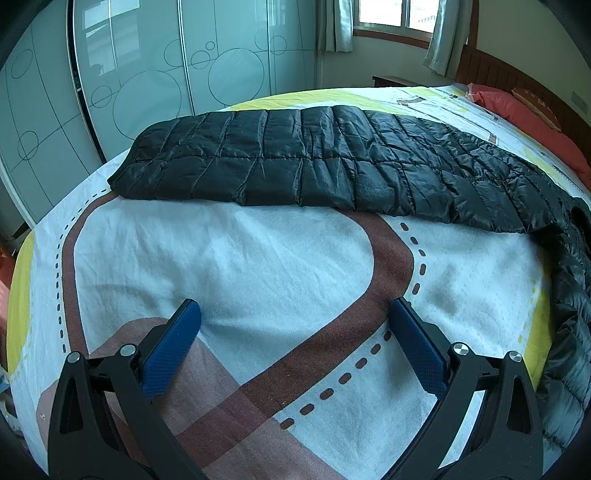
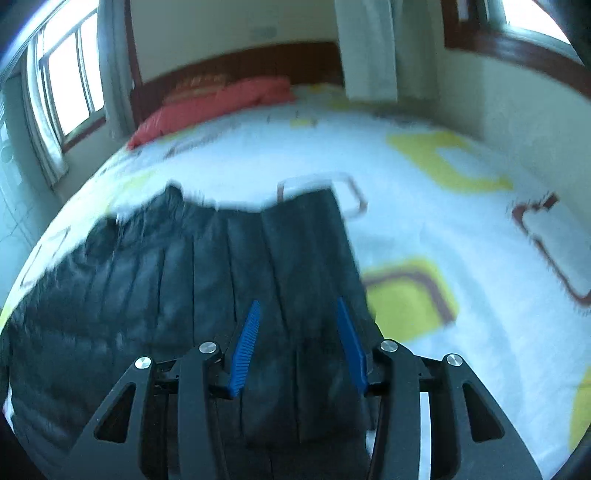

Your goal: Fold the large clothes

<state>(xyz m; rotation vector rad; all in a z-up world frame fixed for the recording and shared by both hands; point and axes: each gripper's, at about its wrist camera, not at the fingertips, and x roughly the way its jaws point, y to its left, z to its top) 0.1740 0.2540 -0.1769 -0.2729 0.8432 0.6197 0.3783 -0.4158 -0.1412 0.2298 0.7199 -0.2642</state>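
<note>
A black quilted jacket (image 1: 295,162) lies in a long band across the far half of the bed, its right end trailing down the right side. My left gripper (image 1: 295,310) stands open over the bare patterned sheet (image 1: 221,251), short of the jacket, with nothing between its blue pads (image 1: 173,350). The right wrist view is blurred. There the jacket (image 2: 147,277) spreads to the left, and a strip of it fills the gap between the pads of my right gripper (image 2: 297,306). The right gripper looks shut on that thick edge.
Red pillows (image 2: 214,103) lie against the wooden headboard (image 2: 240,62) at the head of the bed. Glass wardrobe doors (image 1: 147,74) stand beyond the bed's far side. Curtained windows (image 1: 391,14) are set in the walls. Sheet (image 2: 424,166) stretches right of the jacket.
</note>
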